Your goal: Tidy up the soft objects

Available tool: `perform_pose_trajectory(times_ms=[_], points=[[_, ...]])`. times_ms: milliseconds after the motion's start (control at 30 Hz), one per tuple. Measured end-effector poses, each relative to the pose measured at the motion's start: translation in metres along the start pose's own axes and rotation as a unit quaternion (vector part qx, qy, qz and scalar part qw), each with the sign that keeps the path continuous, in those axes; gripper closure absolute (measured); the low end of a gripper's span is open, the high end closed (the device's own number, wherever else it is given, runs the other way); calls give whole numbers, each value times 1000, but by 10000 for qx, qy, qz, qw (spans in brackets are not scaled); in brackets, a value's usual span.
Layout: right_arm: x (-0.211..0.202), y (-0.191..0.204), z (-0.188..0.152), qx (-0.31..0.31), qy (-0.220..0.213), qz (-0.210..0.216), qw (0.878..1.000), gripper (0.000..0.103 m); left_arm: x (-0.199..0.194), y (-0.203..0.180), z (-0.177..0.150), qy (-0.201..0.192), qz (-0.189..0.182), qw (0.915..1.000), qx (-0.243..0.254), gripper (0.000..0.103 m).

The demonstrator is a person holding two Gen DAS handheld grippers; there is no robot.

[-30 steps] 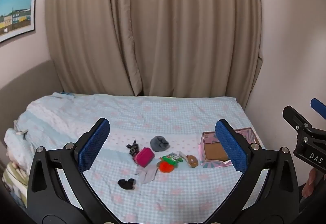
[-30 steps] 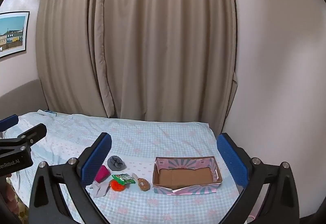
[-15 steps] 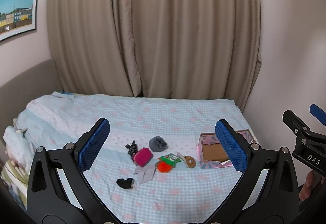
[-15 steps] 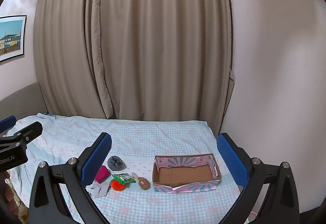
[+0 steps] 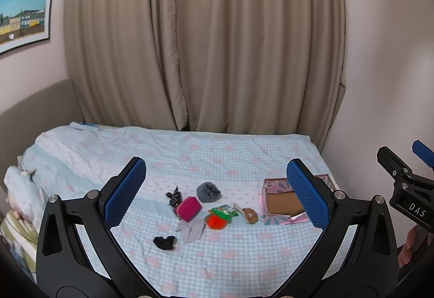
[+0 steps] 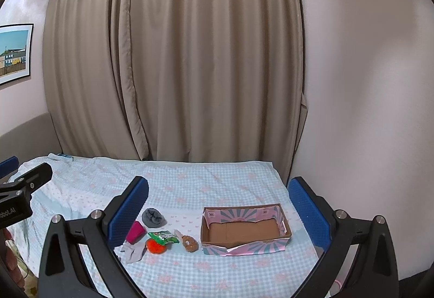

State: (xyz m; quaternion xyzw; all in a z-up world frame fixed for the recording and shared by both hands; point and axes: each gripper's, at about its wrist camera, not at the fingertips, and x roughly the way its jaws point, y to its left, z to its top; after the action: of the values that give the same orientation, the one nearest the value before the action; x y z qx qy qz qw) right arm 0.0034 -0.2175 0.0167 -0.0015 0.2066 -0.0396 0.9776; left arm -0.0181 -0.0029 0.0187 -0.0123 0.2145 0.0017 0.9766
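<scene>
While both grippers pull back, nothing is sorted yet.
Left hand-held gripper and right hand-held gripper, both wide and holding nothing, now hover farther from the box.

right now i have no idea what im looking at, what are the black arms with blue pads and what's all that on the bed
Each picture comes from a camera mounted on a hand-held gripper that a person carries, one per hand, looking out along its two fingers. The black arms with blue pads are those fingers. The left hand-held gripper and the right hand-held gripper are both open and hold nothing, well above the bed.

On the bed lie small soft things: a grey roll, a pink pouch, an orange ball, a brown toy, a pale sock and a black sock. Beside them sits an open box, with nothing in it.
</scene>
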Motion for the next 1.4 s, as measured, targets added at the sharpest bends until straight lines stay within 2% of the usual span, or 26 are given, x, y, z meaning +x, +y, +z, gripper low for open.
perform_pose_trajectory(times_ms=[1400], points=[[2, -3, -14, 58, -150, 137, 9998, 0, 2, -7, -2, -82, 105, 9999, 69, 0]])
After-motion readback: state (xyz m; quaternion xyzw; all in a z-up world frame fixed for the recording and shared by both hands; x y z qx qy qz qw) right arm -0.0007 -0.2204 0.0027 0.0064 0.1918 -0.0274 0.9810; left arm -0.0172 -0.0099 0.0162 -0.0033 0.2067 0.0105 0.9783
